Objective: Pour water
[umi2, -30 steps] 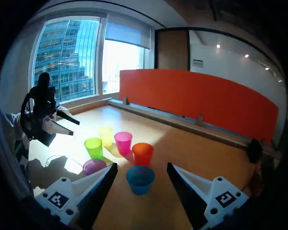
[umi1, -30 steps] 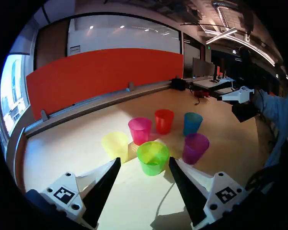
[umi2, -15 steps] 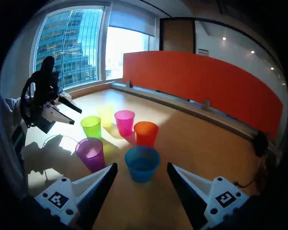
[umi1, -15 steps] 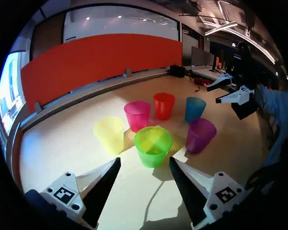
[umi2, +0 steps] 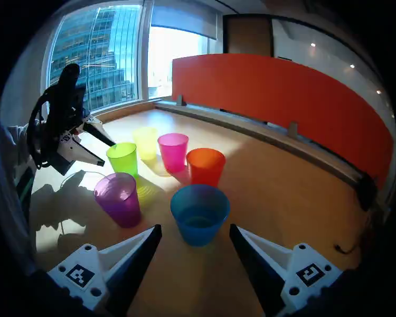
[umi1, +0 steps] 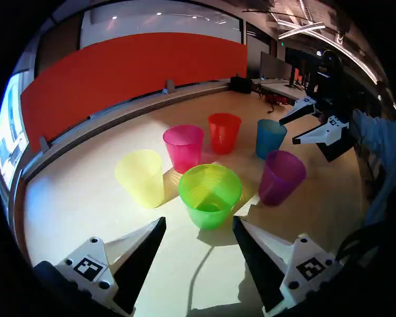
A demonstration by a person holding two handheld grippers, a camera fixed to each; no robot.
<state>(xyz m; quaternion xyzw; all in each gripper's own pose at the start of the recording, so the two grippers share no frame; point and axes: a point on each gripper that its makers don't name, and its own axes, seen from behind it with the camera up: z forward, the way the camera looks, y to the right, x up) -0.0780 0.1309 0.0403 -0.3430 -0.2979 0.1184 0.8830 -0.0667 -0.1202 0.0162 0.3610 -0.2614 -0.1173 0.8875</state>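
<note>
**Pre-grasp: both grippers lined up on cups, no pour begun**

Left gripper view: left gripper (umi1: 198, 221) open, empty; green cup (umi1: 209, 193) at 12 o'clock, just ahead of tips, untouched; yellow cup (umi1: 141, 177) at 10, purple cup (umi1: 280, 177) at 2; all translucent plastic, tapered, round-rimmed, upright on smooth pale wood table (umi1: 76, 211).

Right gripper view: right gripper (umi2: 195, 228) spread wide, empty; blue cup (umi2: 199, 211) at 12, near; water level: can't tell.

Judgement: approach step; next req. advance, then gentle close on cup wall; thin plastic prob. flexes.
</note>
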